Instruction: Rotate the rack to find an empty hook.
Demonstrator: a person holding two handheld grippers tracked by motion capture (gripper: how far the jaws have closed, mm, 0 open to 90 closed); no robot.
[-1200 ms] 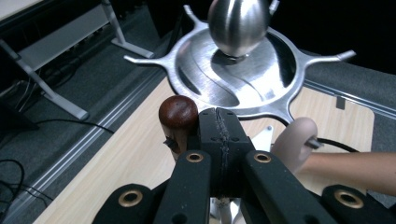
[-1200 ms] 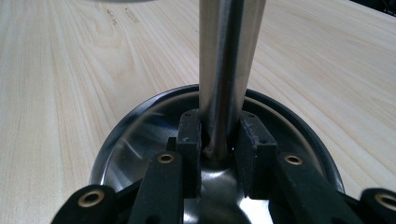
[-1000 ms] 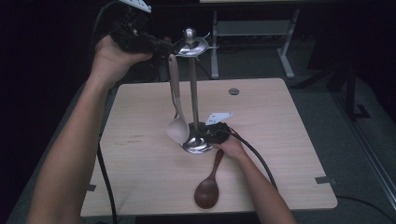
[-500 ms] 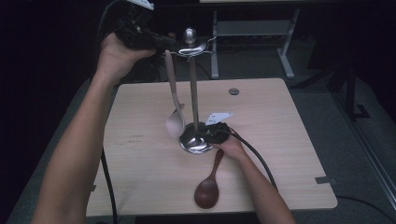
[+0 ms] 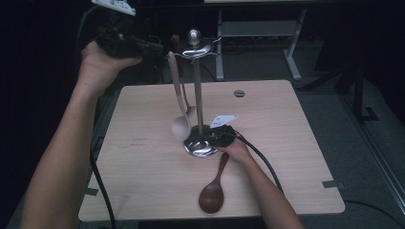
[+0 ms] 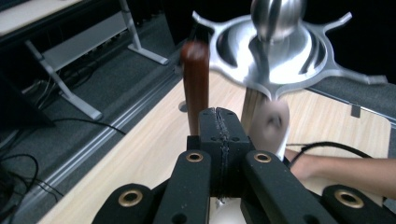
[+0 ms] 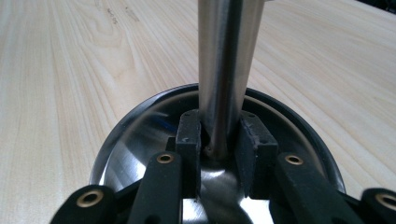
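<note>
A metal utensil stand [image 5: 197, 95] rises from a round shiny base [image 5: 200, 147] in the middle of the table. A pale wooden spoon [image 5: 180, 109] hangs from its top ring [image 6: 280, 51], beside a dark brown handle [image 6: 195, 84]. My right gripper [image 5: 217, 136] lies low on the base [image 7: 135, 140], shut on the foot of the pole [image 7: 226, 56]. My left gripper [image 5: 160, 47] is held high, just left of the ring. Its jaws [image 6: 219, 126] are shut, with nothing visible between the pads. The pale spoon's handle end [image 6: 271, 123] hangs just beyond them.
A dark wooden spoon [image 5: 212, 191] lies on the table near its front edge, beside my right forearm. A round cable hole [image 5: 239, 93] sits at the table's far side. Desk legs [image 5: 291, 52] and cables stand on the floor beyond.
My left gripper has drawn a little to the left, away from the stand's top. The pale spoon hangs from the ring and has swung slightly. The right gripper has stayed put.
</note>
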